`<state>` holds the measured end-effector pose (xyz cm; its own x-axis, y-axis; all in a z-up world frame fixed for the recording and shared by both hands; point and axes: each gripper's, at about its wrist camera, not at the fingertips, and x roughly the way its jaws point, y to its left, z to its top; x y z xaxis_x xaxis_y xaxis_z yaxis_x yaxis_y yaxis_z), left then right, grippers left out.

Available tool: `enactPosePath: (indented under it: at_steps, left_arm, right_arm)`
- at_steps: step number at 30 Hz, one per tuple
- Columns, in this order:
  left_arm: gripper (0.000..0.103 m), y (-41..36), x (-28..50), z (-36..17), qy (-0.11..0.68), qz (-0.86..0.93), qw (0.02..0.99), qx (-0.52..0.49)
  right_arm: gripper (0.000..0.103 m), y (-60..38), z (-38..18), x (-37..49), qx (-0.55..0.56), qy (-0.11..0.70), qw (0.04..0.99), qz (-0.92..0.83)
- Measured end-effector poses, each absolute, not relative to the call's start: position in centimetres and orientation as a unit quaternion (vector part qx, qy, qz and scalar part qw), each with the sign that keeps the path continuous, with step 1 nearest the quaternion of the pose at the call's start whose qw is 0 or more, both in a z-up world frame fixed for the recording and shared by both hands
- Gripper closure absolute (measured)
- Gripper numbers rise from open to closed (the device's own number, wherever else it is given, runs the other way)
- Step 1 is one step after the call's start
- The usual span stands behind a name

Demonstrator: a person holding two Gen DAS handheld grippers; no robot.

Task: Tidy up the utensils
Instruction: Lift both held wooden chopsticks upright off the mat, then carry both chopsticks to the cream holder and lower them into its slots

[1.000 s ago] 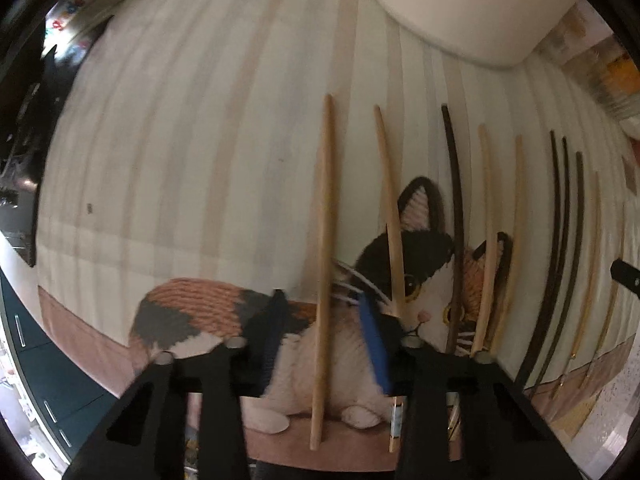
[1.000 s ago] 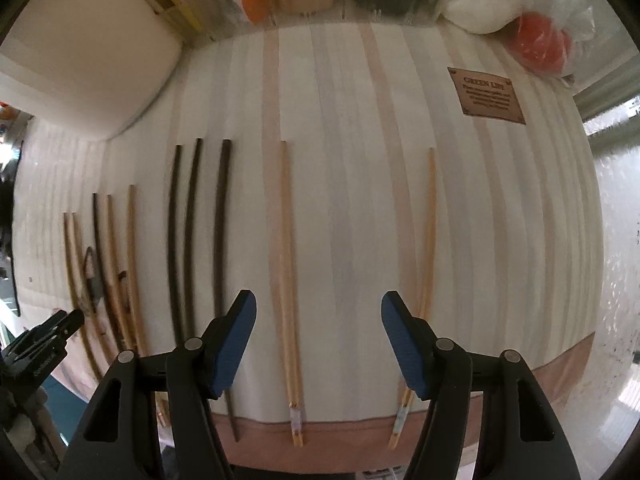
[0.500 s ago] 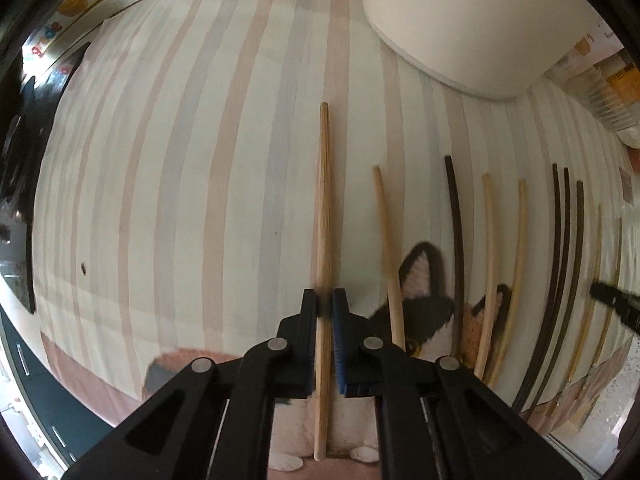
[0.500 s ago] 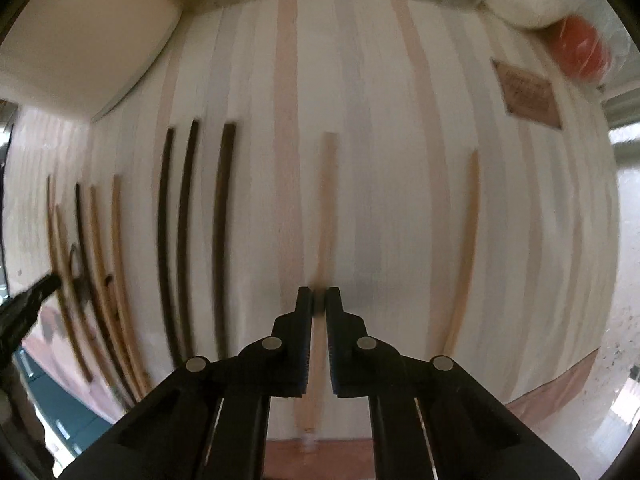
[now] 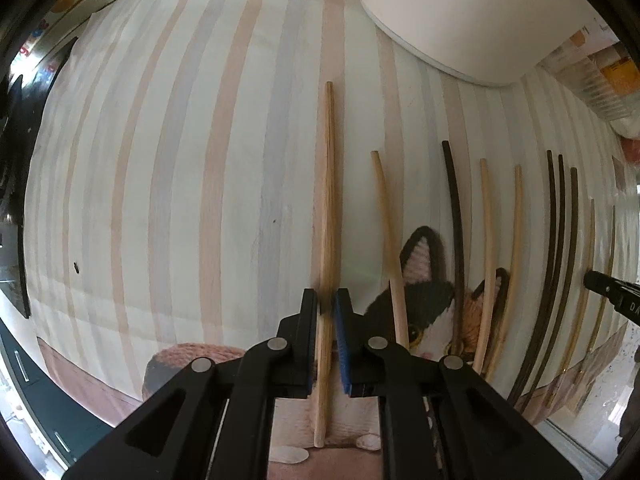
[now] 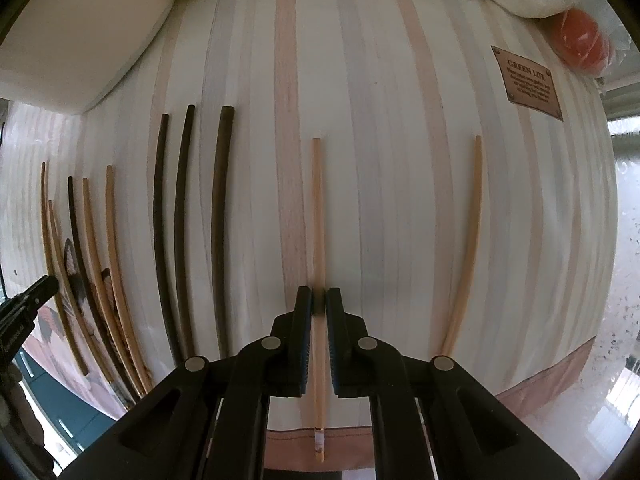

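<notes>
Several chopsticks lie side by side on a striped cloth mat [image 5: 160, 200]. My left gripper [image 5: 327, 306] is shut on a light wooden chopstick [image 5: 327, 200], the leftmost one. To its right lie another light chopstick [image 5: 386, 232], a dark one [image 5: 456, 220] and several more. My right gripper [image 6: 318, 300] is shut on a thin light chopstick [image 6: 317, 208]. Dark chopsticks [image 6: 180, 220] lie to its left and a light chopstick [image 6: 468, 240] to its right. The left gripper's tip shows at the left edge of the right wrist view [image 6: 28, 300].
A white container [image 5: 460, 12] stands at the back of the mat and also shows in the right wrist view [image 6: 72, 28]. A cat picture [image 5: 428, 304] is woven into the mat's near edge. A brown label [image 6: 528, 80] and a bagged orange object [image 6: 580, 36] sit at the back right.
Both grippers were open a second ago and have closed, each on a chopstick between its fingers. Both have moved forward along the mat since then.
</notes>
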<state>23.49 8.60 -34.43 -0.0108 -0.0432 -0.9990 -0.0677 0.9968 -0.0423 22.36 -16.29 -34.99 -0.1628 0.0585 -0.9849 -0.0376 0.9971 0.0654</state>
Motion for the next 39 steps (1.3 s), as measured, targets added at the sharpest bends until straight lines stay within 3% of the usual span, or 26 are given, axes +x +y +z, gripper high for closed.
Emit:
enactPosePath:
  at_steps: [11, 24, 39]
  left_arm:
    - [0.098, 5.2, 23.1, -33.7, 0.697, 0.018, 0.716, -0.026]
    - [0.098, 6.6, 20.3, -29.3, 0.670, 0.031, 0.741, -0.035]
    - [0.098, 7.5, 17.6, -16.1, 0.573, 0.012, 0.817, -0.072]
  right_arm:
    - [0.096, -16.6, -34.8, 24.0, 0.003, 0.755, 0.655, 0.041]
    - [0.096, -18.9, -32.1, 22.3, 0.057, 0.721, 0.689, 0.048]
    - [0.096, -20.3, -20.3, 21.7, 0.114, 0.626, 0.764, 0.104]
